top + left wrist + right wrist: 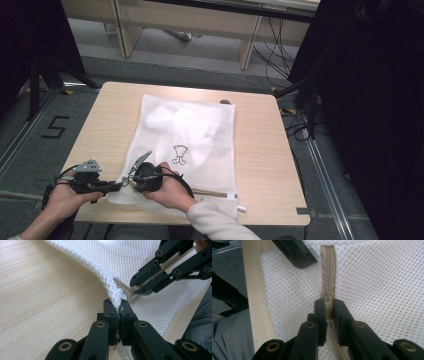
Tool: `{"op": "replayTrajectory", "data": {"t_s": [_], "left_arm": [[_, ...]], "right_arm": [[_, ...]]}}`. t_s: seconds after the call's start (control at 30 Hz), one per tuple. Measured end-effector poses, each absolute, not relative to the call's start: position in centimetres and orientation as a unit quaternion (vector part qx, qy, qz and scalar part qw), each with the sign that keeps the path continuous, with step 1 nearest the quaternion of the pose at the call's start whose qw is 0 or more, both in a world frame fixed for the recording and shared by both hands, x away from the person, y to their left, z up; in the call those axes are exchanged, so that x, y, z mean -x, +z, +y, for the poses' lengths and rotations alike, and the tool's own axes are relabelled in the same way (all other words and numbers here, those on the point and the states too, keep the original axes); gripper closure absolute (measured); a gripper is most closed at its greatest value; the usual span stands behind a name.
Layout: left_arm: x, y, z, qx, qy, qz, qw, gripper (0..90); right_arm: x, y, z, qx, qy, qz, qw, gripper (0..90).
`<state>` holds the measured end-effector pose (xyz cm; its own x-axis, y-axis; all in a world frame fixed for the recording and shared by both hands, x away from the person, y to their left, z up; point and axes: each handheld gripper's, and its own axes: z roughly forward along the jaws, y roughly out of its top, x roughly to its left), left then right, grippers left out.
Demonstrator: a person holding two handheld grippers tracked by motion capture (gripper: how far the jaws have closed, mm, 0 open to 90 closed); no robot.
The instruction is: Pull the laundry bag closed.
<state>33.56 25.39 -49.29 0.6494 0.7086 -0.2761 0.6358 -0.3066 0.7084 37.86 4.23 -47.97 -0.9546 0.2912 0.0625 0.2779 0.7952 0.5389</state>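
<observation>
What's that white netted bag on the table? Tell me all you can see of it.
The mesh bag is white honeycomb netting with a beige zipper along its near edge. It lies flat on the wooden table, something white inside. The left gripper pinches its corner; the right gripper clamps the zipper pull.

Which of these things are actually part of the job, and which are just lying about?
In use:
mesh laundry bag, its corner pinched by the left gripper
zipper pull, clamped by the right gripper
white garment inside the bag

Lying about:
table
cables on the floor
</observation>
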Motion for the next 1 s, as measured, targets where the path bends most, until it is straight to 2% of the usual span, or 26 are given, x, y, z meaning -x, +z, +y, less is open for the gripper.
{"op": "replayTrajectory", "data": {"t_s": [1.0], "left_arm": [[-33.5, -49.3, 25.3, -0.806, 0.053, 0.414, 0.419, 85.7]], "right_arm": [[-37.6, -48.1, 2.5, -0.158, 0.289, 0.944, 0.01, 82.4]]}}
